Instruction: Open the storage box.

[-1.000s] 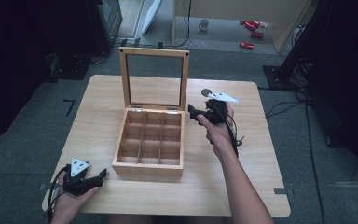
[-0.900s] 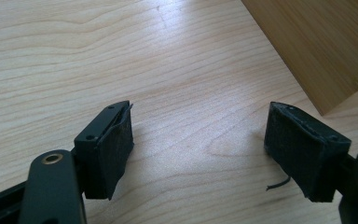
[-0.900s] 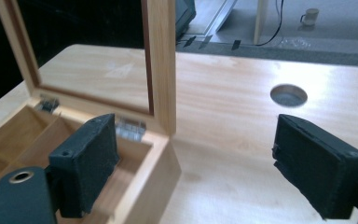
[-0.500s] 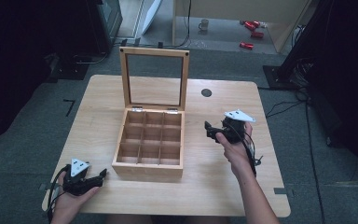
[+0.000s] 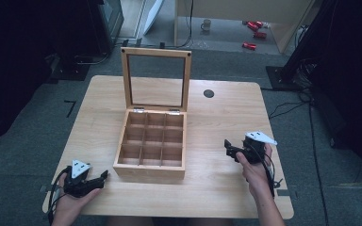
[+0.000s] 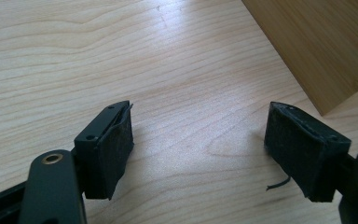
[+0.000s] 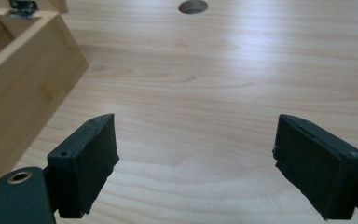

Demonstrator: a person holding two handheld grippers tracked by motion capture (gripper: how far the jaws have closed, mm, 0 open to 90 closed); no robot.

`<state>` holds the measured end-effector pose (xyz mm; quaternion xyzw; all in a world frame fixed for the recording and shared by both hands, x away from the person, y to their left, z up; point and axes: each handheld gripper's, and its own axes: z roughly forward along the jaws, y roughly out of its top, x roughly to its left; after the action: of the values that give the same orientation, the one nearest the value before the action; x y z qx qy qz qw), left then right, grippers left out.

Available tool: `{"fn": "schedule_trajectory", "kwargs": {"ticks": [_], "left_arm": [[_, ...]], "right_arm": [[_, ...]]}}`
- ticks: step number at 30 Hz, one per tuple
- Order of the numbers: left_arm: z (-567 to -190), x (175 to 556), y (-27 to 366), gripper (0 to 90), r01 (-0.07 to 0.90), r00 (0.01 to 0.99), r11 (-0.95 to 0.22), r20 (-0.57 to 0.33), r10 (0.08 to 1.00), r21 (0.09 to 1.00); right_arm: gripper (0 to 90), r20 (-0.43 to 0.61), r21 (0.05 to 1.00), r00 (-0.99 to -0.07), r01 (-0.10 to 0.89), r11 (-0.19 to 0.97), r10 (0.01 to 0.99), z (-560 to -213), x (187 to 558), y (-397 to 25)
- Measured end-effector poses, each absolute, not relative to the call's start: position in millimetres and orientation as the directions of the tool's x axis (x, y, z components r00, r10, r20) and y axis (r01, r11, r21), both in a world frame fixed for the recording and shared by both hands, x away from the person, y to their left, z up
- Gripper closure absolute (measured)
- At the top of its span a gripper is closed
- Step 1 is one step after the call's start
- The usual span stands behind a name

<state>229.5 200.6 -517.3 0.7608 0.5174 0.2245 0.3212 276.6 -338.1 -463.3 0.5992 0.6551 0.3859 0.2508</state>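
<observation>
Pale wood table (image 5: 226,117) carries an open wooden box (image 5: 152,141) at its middle, glass lid (image 5: 156,77) upright at the far side, in the high view; the left gripper (image 5: 104,175) sits near-left, the right gripper (image 5: 228,146) right of the box. The left gripper view shows jaws spread, nothing between, box corner (image 6: 326,51) far right. The right gripper view likewise shows jaws released, box wall (image 7: 23,79) left, table hole (image 7: 193,6) far.

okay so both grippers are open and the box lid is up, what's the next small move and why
Probably bring the right gripper forward toward the upright lid, to close it. The wooden box looks empty in all nine compartments, nothing loose lies on the table, and both grippers hold nothing, with the left gripper at the near corner.
</observation>
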Motion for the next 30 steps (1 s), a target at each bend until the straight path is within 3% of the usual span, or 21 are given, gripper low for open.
{"fn": "schedule_trajectory", "kwargs": {"ticks": [22, 30], "left_arm": [[-517, 229, 200, 24.6, 0.644, 0.358, -0.254, 0.009, 0.934, 0.721], [-517, 229, 200, 24.6, 0.644, 0.358, -0.254, 0.010, 0.934, 0.721]], "right_arm": [[13.8, 0.128, 0.748, -0.016, 0.658, -0.087, 0.992, -515, 204, -415], [13.9, 0.081, 0.732, -0.004, 0.679, -0.057, 0.997, -523, 185, -422]]}}
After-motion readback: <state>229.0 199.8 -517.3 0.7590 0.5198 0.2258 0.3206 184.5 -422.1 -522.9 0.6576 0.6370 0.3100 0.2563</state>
